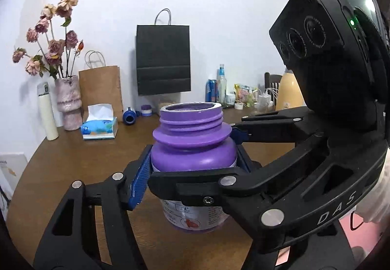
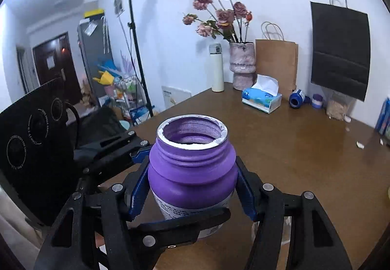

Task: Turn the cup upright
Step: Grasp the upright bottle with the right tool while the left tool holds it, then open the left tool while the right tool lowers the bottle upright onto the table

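A purple jar-shaped cup (image 1: 192, 150) with a threaded neck stands upright on the brown table, its open mouth up. It also shows in the right wrist view (image 2: 192, 172). My left gripper (image 1: 195, 167) is shut on its body, blue pads (image 1: 140, 179) against both sides. My right gripper (image 2: 192, 187) is shut on the same cup from the other side, its blue pads (image 2: 137, 194) pressed on it. In the left wrist view the right gripper's black arm (image 1: 280, 182) crosses in front of the cup. The cup's base is partly hidden.
At the table's back stand a pink vase of dried roses (image 1: 69, 101), a cream flask (image 1: 47, 114), a tissue box (image 1: 100, 127), brown (image 1: 101, 89) and black (image 1: 163, 60) paper bags, a blue can (image 1: 210, 90) and a bottle (image 1: 221, 85). A light stand (image 2: 134, 33) is off the table's left.
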`<state>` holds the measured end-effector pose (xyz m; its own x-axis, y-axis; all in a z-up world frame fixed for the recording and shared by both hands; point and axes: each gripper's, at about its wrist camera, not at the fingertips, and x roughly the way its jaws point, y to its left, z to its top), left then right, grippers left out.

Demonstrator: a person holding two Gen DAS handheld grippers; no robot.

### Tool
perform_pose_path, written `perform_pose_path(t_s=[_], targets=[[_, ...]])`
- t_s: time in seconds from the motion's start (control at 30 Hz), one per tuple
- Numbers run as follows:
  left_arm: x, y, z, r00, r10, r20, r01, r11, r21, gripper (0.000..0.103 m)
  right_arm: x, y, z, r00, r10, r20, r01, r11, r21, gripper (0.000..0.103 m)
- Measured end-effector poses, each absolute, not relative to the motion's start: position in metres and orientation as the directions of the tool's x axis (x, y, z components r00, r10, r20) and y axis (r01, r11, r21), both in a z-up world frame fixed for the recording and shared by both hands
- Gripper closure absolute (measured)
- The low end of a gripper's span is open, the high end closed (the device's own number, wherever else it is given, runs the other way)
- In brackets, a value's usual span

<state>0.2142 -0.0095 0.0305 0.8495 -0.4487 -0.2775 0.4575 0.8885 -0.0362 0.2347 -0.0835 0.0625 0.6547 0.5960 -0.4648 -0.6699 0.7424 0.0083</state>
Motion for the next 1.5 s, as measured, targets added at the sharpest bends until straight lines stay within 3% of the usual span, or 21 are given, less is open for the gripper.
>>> perform_pose_path(t_s=[0.3,0.4,0.53,0.63,0.67,0.7,0.77,0.83,0.87,0.9,1.0,1.17,1.33,1.5], targets=[[0.263,-0.003,0.008,0.837,-0.401,-0.372,0.408,0.911,-0.062,0.043,0.305,-0.086,0.031,0.521,0.683,-0.512,-0.723,0.672,0.162,0.034],[0.289,-0.012,-0.001,0.842,-0.361,-0.401,0.375,0.926,-0.048,0.043,0.324,-0.087,0.028,0.601,0.638,-0.480,-0.700,0.711,0.067,0.026],[0.299,-0.019,-0.004,0.831,-0.393,-0.394,0.384,0.917,-0.107,0.043,0.329,-0.094,0.030,0.691,0.580,-0.432,-0.646,0.763,-0.008,0.026],[0.295,-0.031,-0.010,0.806,-0.431,-0.406,0.417,0.900,-0.127,0.043,0.328,-0.110,0.023,0.672,0.585,-0.453,-0.643,0.765,0.034,0.026],[0.291,-0.041,-0.014,0.795,-0.438,-0.419,0.431,0.895,-0.118,0.043,0.327,-0.118,0.020,0.660,0.592,-0.462,-0.644,0.763,0.058,0.027],[0.288,-0.048,-0.017,0.789,-0.438,-0.432,0.437,0.893,-0.106,0.043,0.325,-0.127,0.015,0.642,0.607,-0.469,-0.648,0.756,0.092,0.035],[0.283,-0.063,-0.023,0.772,-0.443,-0.456,0.456,0.885,-0.088,0.043,0.315,-0.139,0.007,0.633,0.610,-0.477,-0.647,0.755,0.108,0.036],[0.283,-0.074,-0.028,0.757,-0.437,-0.485,0.464,0.883,-0.071,0.035,0.307,-0.144,0.001,0.658,0.573,-0.489,-0.632,0.773,0.054,0.036],[0.282,-0.080,-0.032,0.757,-0.414,-0.506,0.452,0.890,-0.051,0.020,0.303,-0.148,-0.002,0.678,0.546,-0.492,-0.619,0.785,0.020,0.036],[0.282,-0.084,-0.037,0.752,-0.380,-0.538,0.430,0.902,-0.034,0.015,0.298,-0.153,-0.004,0.714,0.509,-0.481,-0.591,0.807,-0.023,0.036],[0.276,-0.084,-0.048,0.700,-0.364,-0.614,0.424,0.904,-0.052,0.014,0.295,-0.166,-0.011,0.783,0.395,-0.480,-0.506,0.854,-0.122,0.036],[0.273,-0.070,-0.056,0.686,-0.224,-0.692,0.283,0.959,-0.030,0.010,0.303,-0.182,-0.026,0.780,0.348,-0.520,-0.463,0.880,-0.106,0.035],[0.273,-0.047,-0.054,0.709,-0.156,-0.688,0.153,0.986,-0.067,0.009,0.304,-0.184,-0.037,0.769,0.351,-0.534,-0.468,0.878,-0.097,0.034],[0.277,-0.041,-0.043,0.775,-0.108,-0.623,0.090,0.994,-0.060,0.005,0.302,-0.184,-0.037,0.780,0.313,-0.542,-0.434,0.894,-0.108,0.024]])
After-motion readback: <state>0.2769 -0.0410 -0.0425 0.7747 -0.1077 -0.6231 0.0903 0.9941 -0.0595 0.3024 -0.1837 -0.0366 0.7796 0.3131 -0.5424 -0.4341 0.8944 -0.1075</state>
